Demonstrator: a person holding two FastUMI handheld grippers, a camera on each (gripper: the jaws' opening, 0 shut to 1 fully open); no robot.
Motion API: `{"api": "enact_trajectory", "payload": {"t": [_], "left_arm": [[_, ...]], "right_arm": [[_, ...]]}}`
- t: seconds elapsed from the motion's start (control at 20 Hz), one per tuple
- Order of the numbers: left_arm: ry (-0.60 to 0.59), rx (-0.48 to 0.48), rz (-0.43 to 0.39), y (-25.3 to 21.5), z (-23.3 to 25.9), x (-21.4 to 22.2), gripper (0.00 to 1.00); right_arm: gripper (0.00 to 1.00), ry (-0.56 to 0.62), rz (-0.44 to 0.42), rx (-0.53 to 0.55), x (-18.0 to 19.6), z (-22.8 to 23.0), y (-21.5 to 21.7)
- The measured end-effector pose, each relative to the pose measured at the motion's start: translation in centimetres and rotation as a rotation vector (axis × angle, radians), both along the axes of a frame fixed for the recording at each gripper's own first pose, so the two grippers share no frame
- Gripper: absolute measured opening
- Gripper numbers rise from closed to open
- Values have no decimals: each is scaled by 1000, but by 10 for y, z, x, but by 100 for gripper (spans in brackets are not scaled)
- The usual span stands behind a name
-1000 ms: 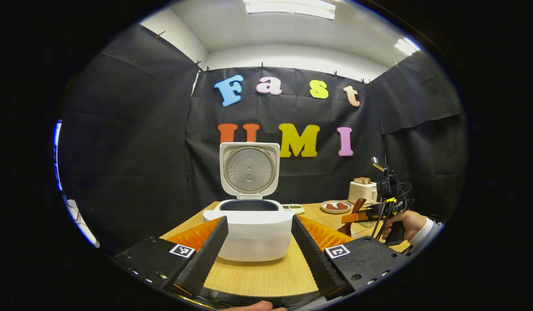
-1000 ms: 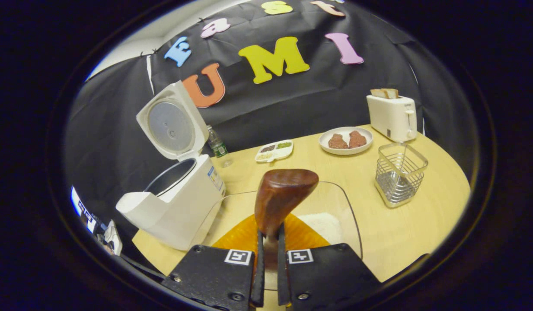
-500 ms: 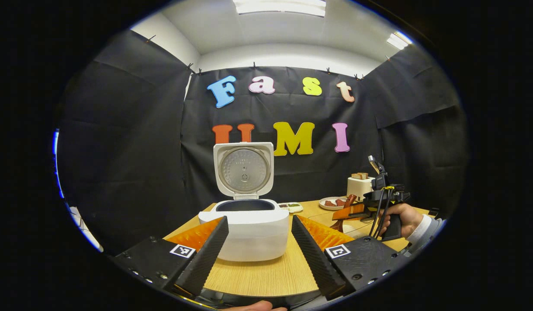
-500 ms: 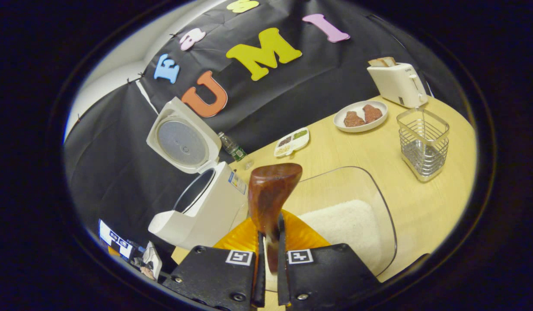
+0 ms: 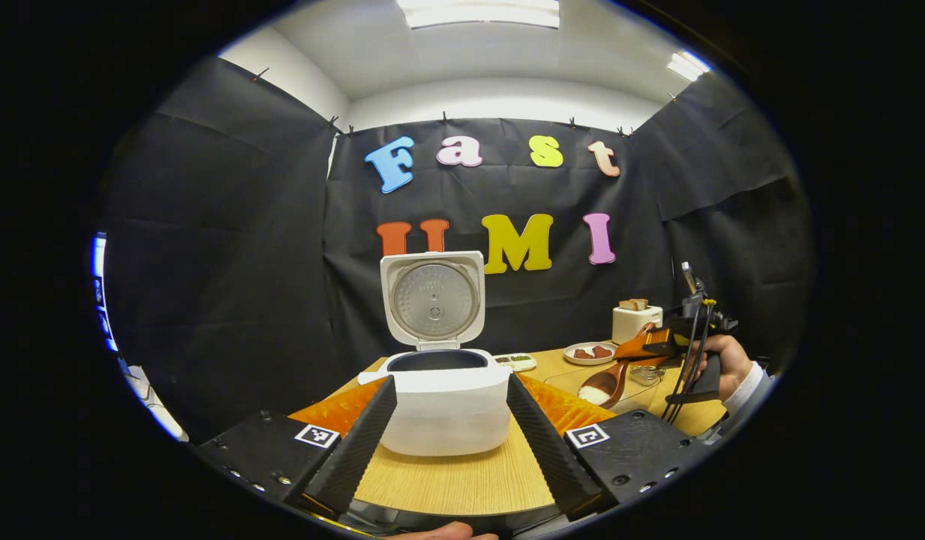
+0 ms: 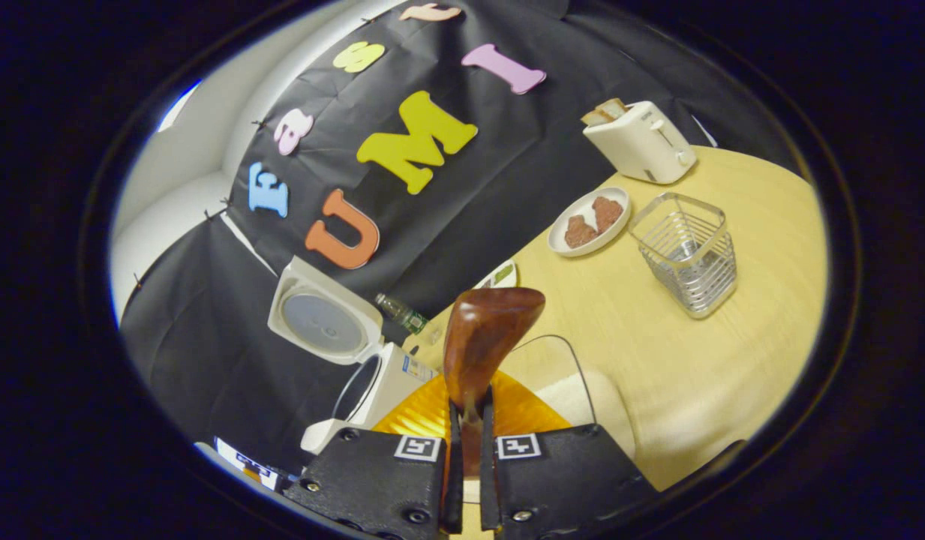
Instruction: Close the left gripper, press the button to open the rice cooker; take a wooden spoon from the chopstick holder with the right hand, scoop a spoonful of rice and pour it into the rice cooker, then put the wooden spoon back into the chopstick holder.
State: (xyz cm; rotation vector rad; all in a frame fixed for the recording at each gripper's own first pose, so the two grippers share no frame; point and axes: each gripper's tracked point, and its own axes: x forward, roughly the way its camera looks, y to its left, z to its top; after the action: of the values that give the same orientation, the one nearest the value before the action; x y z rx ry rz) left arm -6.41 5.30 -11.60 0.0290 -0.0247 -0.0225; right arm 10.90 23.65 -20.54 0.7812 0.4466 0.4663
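Gripping the wooden spoon (image 6: 483, 346) by its handle, right gripper (image 6: 466, 480) clamped on it, rice in its bowl above the clear rice container (image 5: 633, 384), left gripper (image 5: 448, 435) spread wide before the open rice cooker (image 5: 445, 401) near the table's (image 5: 462, 480) front edge, wire chopstick holder (image 6: 687, 251) toward its back-right corner.

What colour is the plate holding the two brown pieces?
White; the plate shows best in the right gripper view.

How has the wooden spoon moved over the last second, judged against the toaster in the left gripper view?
Yes. The wooden spoon has tipped bowl-down and now carries rice, and its holder, the right gripper, has shifted right, from below the toaster to beside it.
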Motion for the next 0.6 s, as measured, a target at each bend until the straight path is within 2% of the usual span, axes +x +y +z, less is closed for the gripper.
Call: {"api": "enact_trajectory", "payload": {"t": [0.2,0.35,0.4,0.45,0.6], "left_arm": [[27,-21,5,1,-7,0,94],[30,-12,15,3,-8,1,94],[31,-12,21,4,-8,2,94],[32,-11,25,5,-8,1,94],[30,-14,28,8,-6,-5,94]], "right_arm": [[14,65,-55,152,3,1,-20],[14,125,-31,326,-1,8,-19],[9,153,-26,385,-1,9,-18],[14,184,-17,433,-2,10,-18],[14,216,30,528,-9,25,-10]]}}
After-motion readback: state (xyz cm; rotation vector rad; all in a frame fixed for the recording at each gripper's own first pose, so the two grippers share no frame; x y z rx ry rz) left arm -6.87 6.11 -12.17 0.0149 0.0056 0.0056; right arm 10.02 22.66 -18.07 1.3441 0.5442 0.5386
